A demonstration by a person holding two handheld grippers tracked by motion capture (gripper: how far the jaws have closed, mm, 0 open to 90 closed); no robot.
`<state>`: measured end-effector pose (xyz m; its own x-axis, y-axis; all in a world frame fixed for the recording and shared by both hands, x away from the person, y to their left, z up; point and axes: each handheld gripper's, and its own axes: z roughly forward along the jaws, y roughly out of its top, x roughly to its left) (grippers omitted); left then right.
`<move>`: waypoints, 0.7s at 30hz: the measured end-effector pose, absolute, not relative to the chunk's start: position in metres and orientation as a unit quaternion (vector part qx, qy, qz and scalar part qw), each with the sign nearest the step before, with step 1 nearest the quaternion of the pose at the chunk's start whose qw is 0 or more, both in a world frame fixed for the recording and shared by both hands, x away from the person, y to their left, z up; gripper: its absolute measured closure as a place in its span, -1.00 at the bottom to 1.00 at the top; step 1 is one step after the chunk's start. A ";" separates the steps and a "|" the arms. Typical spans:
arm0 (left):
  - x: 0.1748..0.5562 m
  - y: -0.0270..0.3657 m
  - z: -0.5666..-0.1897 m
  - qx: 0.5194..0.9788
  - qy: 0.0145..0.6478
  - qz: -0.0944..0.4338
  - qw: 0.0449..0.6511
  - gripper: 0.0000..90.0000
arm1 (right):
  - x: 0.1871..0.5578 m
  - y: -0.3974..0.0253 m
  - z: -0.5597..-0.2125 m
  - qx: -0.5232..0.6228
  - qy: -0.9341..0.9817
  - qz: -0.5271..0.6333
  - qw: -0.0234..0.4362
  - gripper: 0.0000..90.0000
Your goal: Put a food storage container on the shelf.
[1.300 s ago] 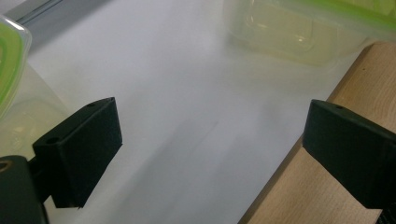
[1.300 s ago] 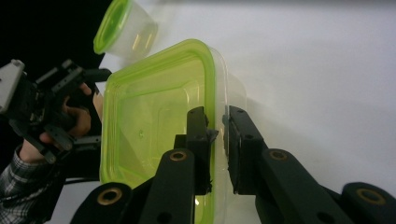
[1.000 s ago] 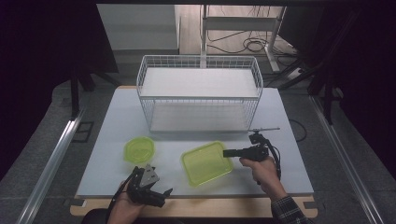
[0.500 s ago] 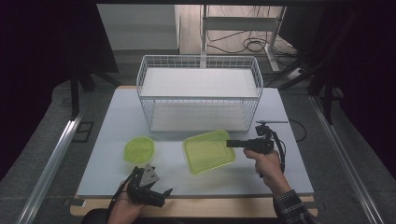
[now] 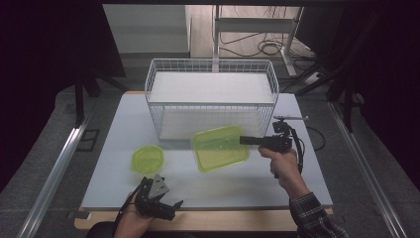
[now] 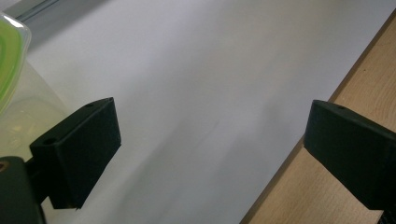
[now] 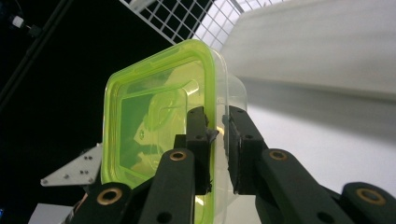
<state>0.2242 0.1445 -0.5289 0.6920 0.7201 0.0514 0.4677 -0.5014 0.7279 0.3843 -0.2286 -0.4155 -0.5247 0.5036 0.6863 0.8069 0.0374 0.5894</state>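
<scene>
The right hand-held gripper (image 5: 243, 140) is clamped on the rim of a square green-lidded container (image 5: 219, 147), holding it up off the table (image 5: 237, 183), just in front of the white wire basket (image 5: 211, 94). In the right gripper view the two jaws pinch the container's edge (image 7: 163, 121) between them, one on the lid side and one on the clear tub side. You can see through the tub, but it looks tipped on its side from this angle, so whether anything's inside is hard to say. Some basket mesh (image 7: 196, 18) shows at the top, and a pale metal plate (image 7: 74, 170) peeks out bottom left, partly cut off behind the lid.

The left hand-held gripper (image 5: 166, 207) sits low at the near edge of the table with its jaws spread wide and nothing between them. In its own view the jaws are well apart over bare white table (image 6: 201, 93), with the wooden edge (image 6: 355, 84) running along the right. At the far left of that view there's a sliver of a green lid on a clear tub (image 6: 11, 84), mostly cropped off.

A small round green container (image 5: 147, 158) sits on the table beyond the left gripper, apart from the square one. The room around the table is mostly dark, hard to make out beyond cables (image 5: 262, 47) and frame legs at the back.
</scene>
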 end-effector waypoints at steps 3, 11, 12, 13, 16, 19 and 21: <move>0.224 0.145 -0.529 0.847 0.351 0.177 0.357 -0.92 | 0.388 -0.227 -0.407 -0.463 -0.703 -0.520 0.143 0.78; 0.225 0.145 -0.529 0.847 0.351 0.175 0.358 -0.92 | 0.396 -0.223 -0.384 -0.460 -0.701 -0.531 0.125 0.78; 0.225 0.145 -0.529 0.848 0.351 0.174 0.357 -0.92 | 0.397 -0.222 -0.381 -0.459 -0.701 -0.532 0.122 0.78; 0.225 0.144 -0.530 0.849 0.350 0.175 0.356 -0.92 | 0.398 -0.222 -0.378 -0.459 -0.702 -0.531 0.119 0.78; 0.225 0.144 -0.530 0.849 0.350 0.175 0.355 -0.92 | 0.402 -0.221 -0.371 -0.459 -0.699 -0.536 0.114 0.78; 0.225 0.143 -0.530 0.850 0.349 0.176 0.354 -0.92 | 0.408 -0.219 -0.363 -0.461 -0.696 -0.540 0.110 0.78; 0.225 0.144 -0.530 0.849 0.349 0.175 0.355 -0.92 | 0.412 -0.218 -0.358 -0.461 -0.695 -0.542 0.104 0.78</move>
